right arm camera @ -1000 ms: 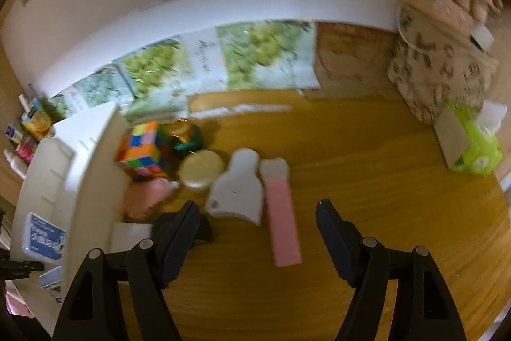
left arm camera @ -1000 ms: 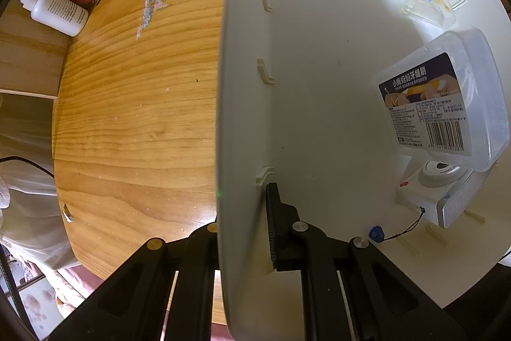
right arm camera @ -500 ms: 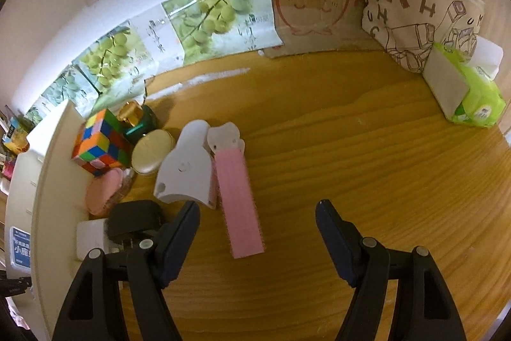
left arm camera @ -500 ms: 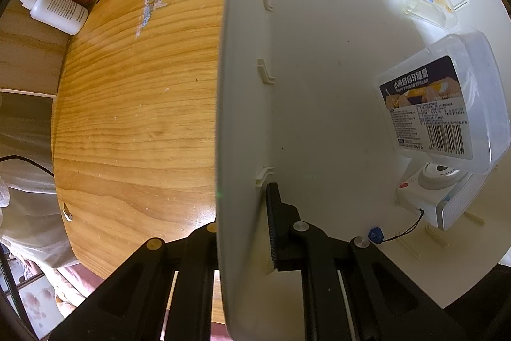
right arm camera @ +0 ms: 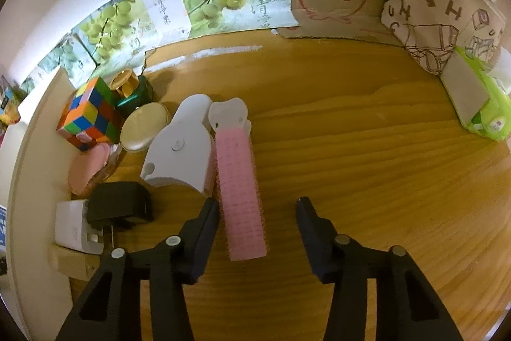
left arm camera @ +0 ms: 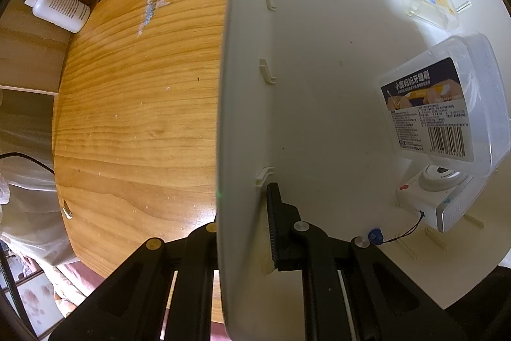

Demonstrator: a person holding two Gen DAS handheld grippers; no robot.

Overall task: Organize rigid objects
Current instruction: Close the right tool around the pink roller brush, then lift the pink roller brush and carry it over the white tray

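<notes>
The left gripper (left arm camera: 242,219) pinches the white plastic bin's wall (left arm camera: 239,104). The right gripper (right arm camera: 257,203) is closing around the pink hair roller (right arm camera: 239,190) on the wooden counter (right arm camera: 351,165), at twelve o'clock; pads aren't touching yet. Next: finish clamping, lift, carry to the bin at nine o'clock.

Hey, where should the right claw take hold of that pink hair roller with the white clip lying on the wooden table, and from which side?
Grip the pink hair roller across its long pink barrel, near the end closest to the camera, coming from above. It lies flat, pointing away from the right claw, whose closing jaws already straddle that end, so they can likely pinch its narrow width. The white clip end crowds a white plastic piece.
</notes>
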